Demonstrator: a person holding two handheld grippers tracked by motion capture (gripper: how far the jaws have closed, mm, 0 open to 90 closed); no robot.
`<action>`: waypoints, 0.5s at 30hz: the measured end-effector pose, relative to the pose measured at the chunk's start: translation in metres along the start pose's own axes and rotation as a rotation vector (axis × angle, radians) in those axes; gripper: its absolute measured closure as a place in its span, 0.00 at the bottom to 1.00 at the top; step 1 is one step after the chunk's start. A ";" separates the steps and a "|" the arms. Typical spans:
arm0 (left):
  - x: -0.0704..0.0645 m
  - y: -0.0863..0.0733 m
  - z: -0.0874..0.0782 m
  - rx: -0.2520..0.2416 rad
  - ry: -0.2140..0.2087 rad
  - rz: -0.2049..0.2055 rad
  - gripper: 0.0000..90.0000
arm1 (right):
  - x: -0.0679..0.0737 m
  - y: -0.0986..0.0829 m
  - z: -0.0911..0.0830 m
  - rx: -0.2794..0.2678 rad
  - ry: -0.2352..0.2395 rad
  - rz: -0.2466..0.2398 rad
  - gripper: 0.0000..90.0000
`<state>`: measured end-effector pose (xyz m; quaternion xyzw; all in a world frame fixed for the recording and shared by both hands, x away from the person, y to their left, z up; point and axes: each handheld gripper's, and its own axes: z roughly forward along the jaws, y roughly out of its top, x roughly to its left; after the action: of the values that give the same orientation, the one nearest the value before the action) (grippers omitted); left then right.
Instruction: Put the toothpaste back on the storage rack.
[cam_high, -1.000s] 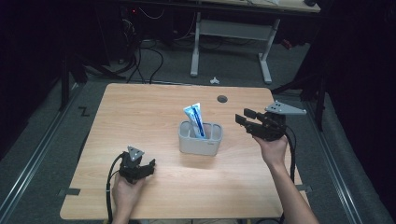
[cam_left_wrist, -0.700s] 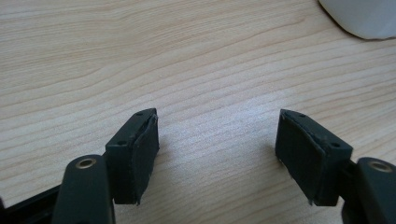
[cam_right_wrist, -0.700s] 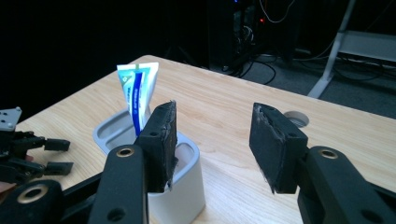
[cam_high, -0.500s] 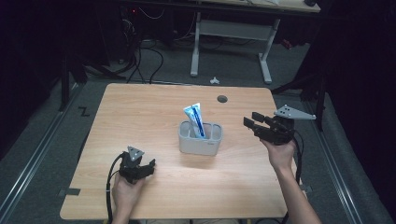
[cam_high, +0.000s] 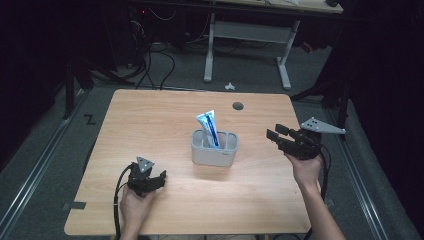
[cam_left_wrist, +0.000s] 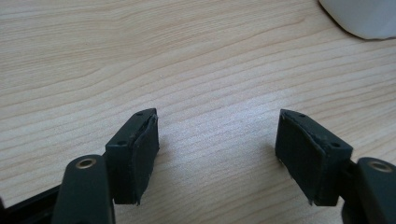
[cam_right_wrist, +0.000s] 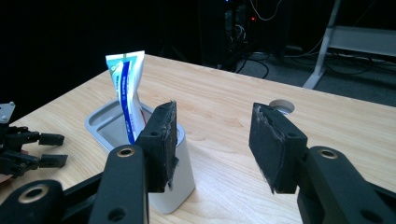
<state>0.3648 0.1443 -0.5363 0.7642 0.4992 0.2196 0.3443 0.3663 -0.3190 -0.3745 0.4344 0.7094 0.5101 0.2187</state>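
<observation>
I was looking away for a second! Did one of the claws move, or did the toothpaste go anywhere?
The right claw moved. It pulled back from the grey holder, away to the right and a bit toward the person, with its jaws open and nothing in them. The toothpaste tube stayed standing in the holder. The left claw stayed low over the table, open too.

The table (cam_high: 165, 120) is seen in pale wood with a fine darker grain. The holder (cam_high: 214, 154) is coloured light grey. The tube (cam_high: 208, 127) is printed white with blue and teal bands. Both grippers, left (cam_high: 159, 179) and right (cam_high: 274, 136), are finished in black, and a grey plate (cam_high: 322, 125) is carried on the right one. The floor (cam_high: 60, 150) is shown in dark grey.
</observation>
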 end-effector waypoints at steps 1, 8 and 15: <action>0.000 0.000 0.000 0.000 0.000 0.000 0.34 | 0.000 -0.001 -0.001 0.001 -0.002 0.002 0.58; 0.000 0.000 0.000 0.000 0.000 0.000 0.34 | -0.004 -0.006 -0.005 -0.004 -0.007 0.011 0.58; 0.000 0.000 0.000 0.000 0.000 0.000 0.34 | -0.007 -0.013 -0.010 -0.011 -0.008 0.030 0.58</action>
<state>0.3648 0.1443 -0.5363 0.7641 0.4994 0.2196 0.3444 0.3572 -0.3316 -0.3837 0.4457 0.6991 0.5155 0.2165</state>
